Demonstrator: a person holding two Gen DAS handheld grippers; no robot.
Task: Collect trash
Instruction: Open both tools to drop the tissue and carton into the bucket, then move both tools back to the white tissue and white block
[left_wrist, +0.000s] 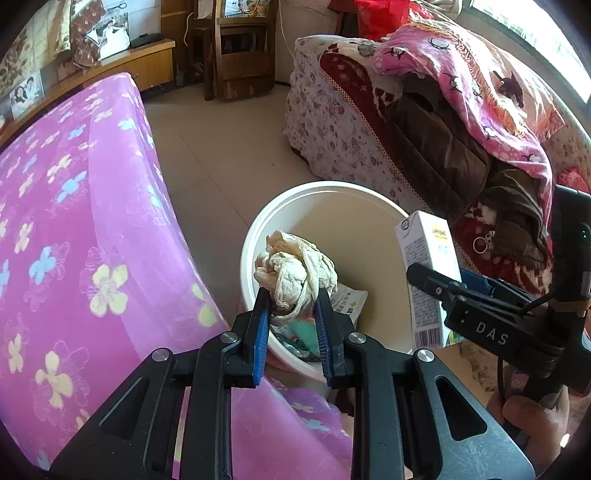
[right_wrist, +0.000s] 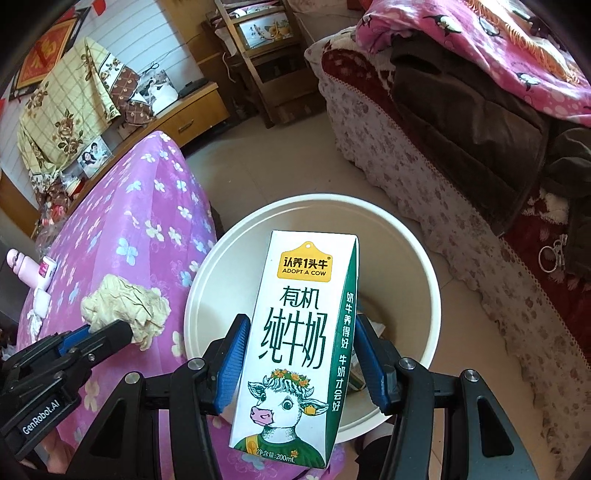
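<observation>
A white round bin (left_wrist: 325, 187) stands on the floor between a pink flowered cloth and a bed, with wrappers (left_wrist: 351, 304) lying inside. My left gripper (left_wrist: 292, 295) is shut on a crumpled cream paper wad (left_wrist: 295, 264), held over the bin's near left rim. In the right wrist view the same wad (right_wrist: 125, 308) sticks out of the left gripper (right_wrist: 114, 332) over the cloth's edge. My right gripper (right_wrist: 301, 325) is shut on an upright white and green milk carton (right_wrist: 306, 295) above the bin (right_wrist: 317, 201). From the left wrist view the carton (left_wrist: 428, 266) hangs at the bin's right side.
The pink flowered cloth (left_wrist: 92, 221) covers a surface on the left, with a pink bottle (right_wrist: 18, 266) and small items on it. A bed with piled blankets and clothes (left_wrist: 443, 129) fills the right. Beige floor tiles (left_wrist: 221, 147) lead to a wooden chair (left_wrist: 240, 55).
</observation>
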